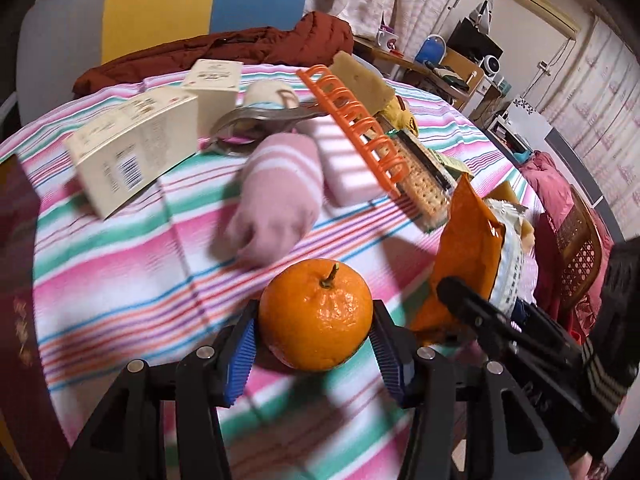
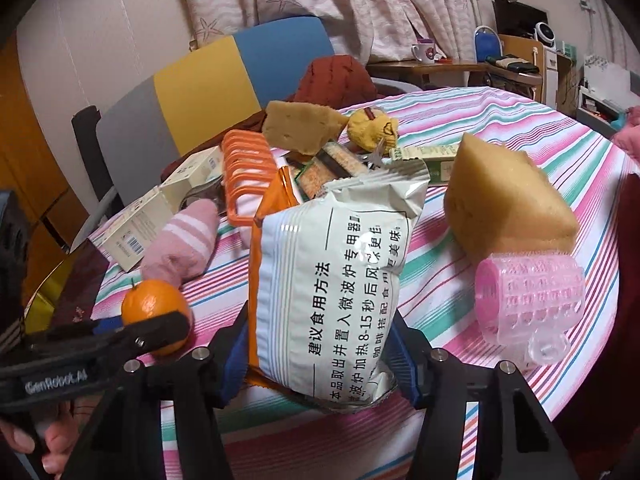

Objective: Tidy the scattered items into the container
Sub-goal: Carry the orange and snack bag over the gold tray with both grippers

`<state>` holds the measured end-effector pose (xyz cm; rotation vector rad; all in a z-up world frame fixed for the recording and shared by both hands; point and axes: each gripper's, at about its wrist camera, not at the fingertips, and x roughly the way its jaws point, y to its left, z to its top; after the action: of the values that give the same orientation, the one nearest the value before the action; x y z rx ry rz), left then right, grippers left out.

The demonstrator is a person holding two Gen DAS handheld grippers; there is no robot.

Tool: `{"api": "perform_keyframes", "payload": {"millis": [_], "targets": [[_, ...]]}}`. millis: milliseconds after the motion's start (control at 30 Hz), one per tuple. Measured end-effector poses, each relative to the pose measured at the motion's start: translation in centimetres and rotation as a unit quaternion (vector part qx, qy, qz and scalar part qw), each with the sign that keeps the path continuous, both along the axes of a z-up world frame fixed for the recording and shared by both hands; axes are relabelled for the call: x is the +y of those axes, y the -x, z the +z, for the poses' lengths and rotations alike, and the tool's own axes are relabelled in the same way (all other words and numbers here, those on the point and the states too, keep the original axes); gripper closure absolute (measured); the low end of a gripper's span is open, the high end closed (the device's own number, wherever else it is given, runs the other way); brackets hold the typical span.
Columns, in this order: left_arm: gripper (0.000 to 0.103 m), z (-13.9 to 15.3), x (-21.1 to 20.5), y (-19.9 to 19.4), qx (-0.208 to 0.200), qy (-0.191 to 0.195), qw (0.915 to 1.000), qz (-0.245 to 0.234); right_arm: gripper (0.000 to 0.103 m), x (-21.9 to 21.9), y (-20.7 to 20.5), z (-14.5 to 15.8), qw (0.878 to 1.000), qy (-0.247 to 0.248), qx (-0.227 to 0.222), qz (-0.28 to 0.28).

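- A mandarin orange (image 1: 316,314) sits low in the centre of the left wrist view, clamped at its widest part between the blue ribbed pads (image 1: 243,356) of the left gripper (image 1: 314,344) — both pads appear to press on the peel.
- The fruit looks firm but bruisable, its waxy skin a little slick; a hold across the middle, as here, suits a round thing better than one near the stem, and a light squeeze should do.
- The right gripper (image 2: 320,356), at the bottom centre of its own view, is closed on the lower end of a snack packet (image 2: 330,280) that stands upright between the fingers.
- The packet is probably light and puffed with air: the foil will crinkle and may slide, so the sealed bottom edge — flatter and stiffer — is the safer place to pinch.
- Behind, on the striped tabletop (image 2: 500,120), lie a rolled pink sock (image 2: 182,240), a yellow sponge (image 2: 508,200) and a pink hair roller (image 2: 528,292); all three look soft or springy and easy to take from above.
- An orange rack (image 1: 356,120) and two cream cartons (image 1: 132,148) lie in the upper left of the left wrist view, rigid and best held across their short sides.
- Which thing is the container cannot be told from either view.
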<state>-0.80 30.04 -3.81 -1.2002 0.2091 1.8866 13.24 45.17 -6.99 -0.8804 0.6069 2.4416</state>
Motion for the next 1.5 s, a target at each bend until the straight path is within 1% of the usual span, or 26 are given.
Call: {"api": "perform_keyframes", "payload": {"millis": [233, 367, 533, 667, 833, 967, 1067, 1167, 1400, 1500], "targets": [[0.049, -0.2, -3.9, -0.4, -0.014, -0.009, 0.9994, 0.031, 0.042, -2.4, -0.3, 0.2, 1.0, 0.009, -0.008, 0.029], [0.05, -0.5, -5.7, -1.0, -0.016, -0.007, 0.999, 0.041, 0.042, -3.7, -0.2, 0.3, 0.999, 0.017, -0.014, 0.045], [0.05, 0.0, -6.9, -2.3, -0.002, -0.007, 0.9994, 0.032, 0.043, -5.7, 0.3, 0.6, 0.997, 0.025, -0.021, 0.073], [0.05, 0.5, -8.1, -2.9, -0.009, -0.02, 0.9993, 0.03, 0.043, -7.4, 0.7, 1.2, 0.995, 0.027, -0.021, 0.098], [0.05, 2.3, -10.0, -3.1, -0.018, -0.055, 0.9976, 0.038, 0.043, -8.9, 1.3, 3.3, 0.992, 0.027, -0.009, 0.12], [0.05, 4.5, -12.4, -2.8, 0.0, -0.075, 0.9956, 0.056, 0.043, -10.9, 2.6, 5.5, 0.989, 0.018, 0.003, 0.149], [0.05, 5.7, -14.9, -1.4, -0.001, -0.094, 0.9922, 0.082, 0.043, -12.8, 4.2, 7.2, 0.984, 0.003, 0.01, 0.18], [0.05, 6.3, -17.3, 0.1, -0.001, -0.098, 0.989, 0.11, 0.043, -15.1, 6.4, 8.4, 0.976, 0.0, 0.014, 0.215], [0.05, 6.6, -23.5, 3.8, 0.013, -0.084, 0.982, 0.169, 0.043, -21.1, 12.1, 9.0, 0.957, 0.002, 0.003, 0.29], [0.05, 6.0, -25.7, 5.9, 0.015, -0.066, 0.9788, 0.193, 0.043, -23.4, 14.9, 8.4, 0.948, 0.019, -0.018, 0.316]]}}
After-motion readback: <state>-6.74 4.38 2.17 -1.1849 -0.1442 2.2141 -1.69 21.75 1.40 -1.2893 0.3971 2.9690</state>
